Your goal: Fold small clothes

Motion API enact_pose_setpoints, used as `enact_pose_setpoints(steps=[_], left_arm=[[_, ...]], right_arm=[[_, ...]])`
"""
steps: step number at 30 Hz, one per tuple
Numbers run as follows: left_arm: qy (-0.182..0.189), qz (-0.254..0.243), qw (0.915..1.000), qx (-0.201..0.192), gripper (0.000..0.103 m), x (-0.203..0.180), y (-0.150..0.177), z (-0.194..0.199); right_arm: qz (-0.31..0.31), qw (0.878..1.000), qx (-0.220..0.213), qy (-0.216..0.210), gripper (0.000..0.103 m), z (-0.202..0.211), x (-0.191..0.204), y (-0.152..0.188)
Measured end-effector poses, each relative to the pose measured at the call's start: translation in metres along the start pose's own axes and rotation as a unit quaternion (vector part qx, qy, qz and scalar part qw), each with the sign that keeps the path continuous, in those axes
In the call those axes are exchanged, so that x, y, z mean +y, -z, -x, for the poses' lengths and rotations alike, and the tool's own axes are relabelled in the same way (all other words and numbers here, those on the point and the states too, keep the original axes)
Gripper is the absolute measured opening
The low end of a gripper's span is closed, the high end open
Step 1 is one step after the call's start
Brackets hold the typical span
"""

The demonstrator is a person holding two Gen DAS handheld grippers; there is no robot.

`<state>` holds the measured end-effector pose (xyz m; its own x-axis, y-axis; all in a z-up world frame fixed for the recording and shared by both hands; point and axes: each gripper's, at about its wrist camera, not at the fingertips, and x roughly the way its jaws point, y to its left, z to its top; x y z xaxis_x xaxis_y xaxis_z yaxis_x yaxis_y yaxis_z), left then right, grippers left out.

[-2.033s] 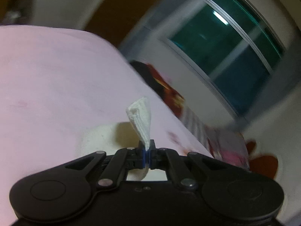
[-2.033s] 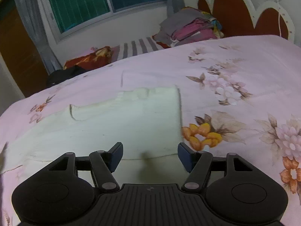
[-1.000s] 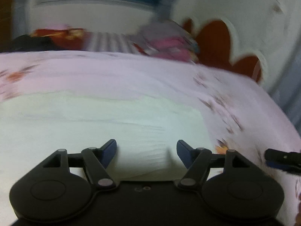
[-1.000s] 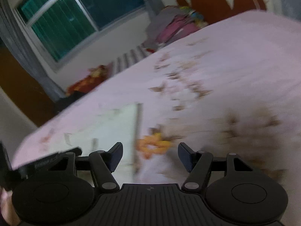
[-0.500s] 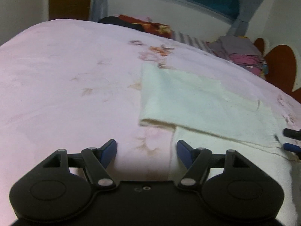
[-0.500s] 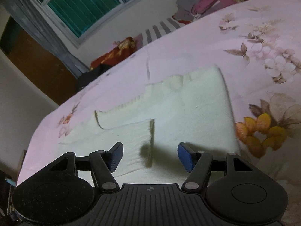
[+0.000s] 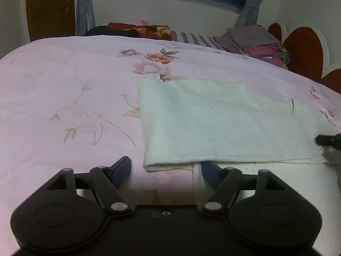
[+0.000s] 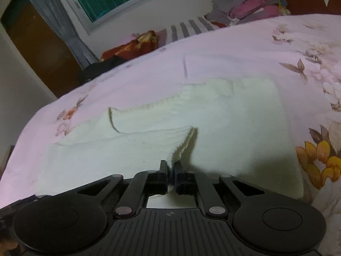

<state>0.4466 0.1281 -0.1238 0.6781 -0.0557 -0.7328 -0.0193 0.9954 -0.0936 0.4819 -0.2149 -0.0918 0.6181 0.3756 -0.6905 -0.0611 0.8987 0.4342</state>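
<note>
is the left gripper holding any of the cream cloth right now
No, the left gripper is open, its fingers spread above the bedsheet beside the cream garment.

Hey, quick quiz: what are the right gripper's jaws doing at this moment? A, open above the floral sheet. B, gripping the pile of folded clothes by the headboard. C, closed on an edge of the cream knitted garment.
C: the right gripper has its jaws pressed together with a fold of the cream knitted garment pinched between them.
</note>
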Motion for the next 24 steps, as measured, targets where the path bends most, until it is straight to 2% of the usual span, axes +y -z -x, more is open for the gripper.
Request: enact_pose_setpoints(steps=[2,4,6,7,10,24], left_arm=[[-0.001,-0.003,1.0000,0.003,0.071,-0.001,-0.001,0.000],[0.002,-0.004,1.0000,0.004,0.070,0.000,-0.001,0.000],[0.003,-0.008,1.0000,0.004,0.069,0.000,-0.001,0.000],[0.003,-0.008,1.0000,0.004,0.069,0.000,-0.001,0.000],[0.004,-0.004,1.0000,0.004,0.068,0.001,-0.002,-0.001],[0.002,-0.003,1.0000,0.007,0.066,0.000,-0.003,-0.002]], right_arm=[[0.009,0.999,-0.033,0.013,0.005,0.018,0.002,-0.004],[-0.010,0.997,-0.070,0.025,0.005,0.041,-0.011,-0.010],[-0.011,0.997,-0.061,0.053,0.005,0.045,-0.026,-0.011],[-0.008,0.997,-0.048,0.055,0.005,0.045,-0.034,-0.011],[-0.004,0.996,-0.054,0.066,0.005,0.050,-0.042,-0.006],[-0.025,0.995,-0.061,0.071,0.005,0.059,-0.056,-0.004]])
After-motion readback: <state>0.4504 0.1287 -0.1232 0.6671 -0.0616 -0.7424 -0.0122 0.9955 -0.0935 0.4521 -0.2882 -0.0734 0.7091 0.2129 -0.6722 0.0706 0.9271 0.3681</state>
